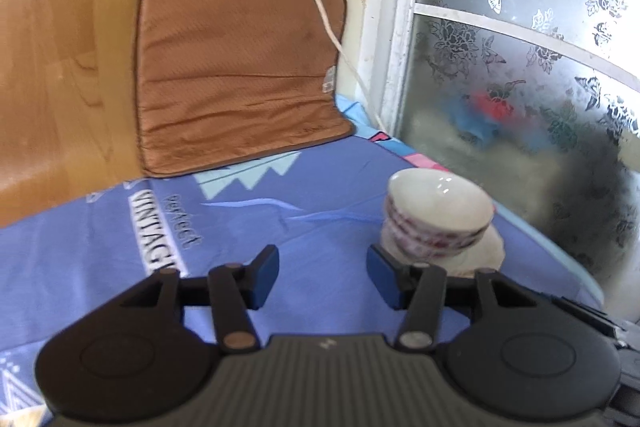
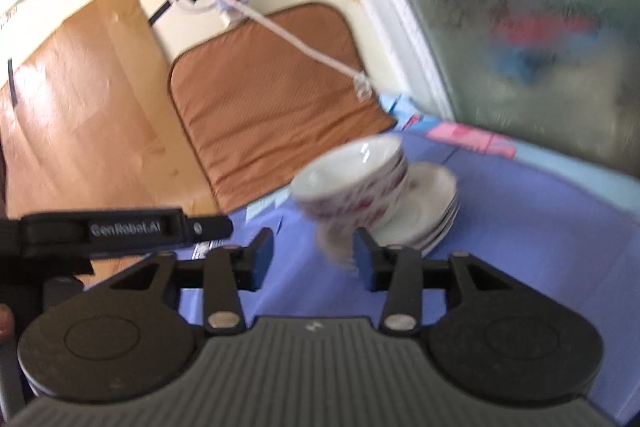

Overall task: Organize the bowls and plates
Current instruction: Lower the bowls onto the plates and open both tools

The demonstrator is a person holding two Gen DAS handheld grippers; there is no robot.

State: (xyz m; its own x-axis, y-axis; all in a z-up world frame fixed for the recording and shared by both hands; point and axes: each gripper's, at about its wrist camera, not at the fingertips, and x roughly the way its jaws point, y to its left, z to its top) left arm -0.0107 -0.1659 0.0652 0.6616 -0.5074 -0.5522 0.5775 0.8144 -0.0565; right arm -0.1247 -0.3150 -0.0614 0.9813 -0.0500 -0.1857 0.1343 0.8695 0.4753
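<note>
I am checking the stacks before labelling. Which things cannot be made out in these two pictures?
- Number of nested bowls: motion blur in the right wrist view.
- Foot of the bowls: behind a finger of the left gripper in the left wrist view.
- Plates: partly behind the bowls; count uncertain.
- Coloured shapes behind the window: frosted glass hides them.
</note>
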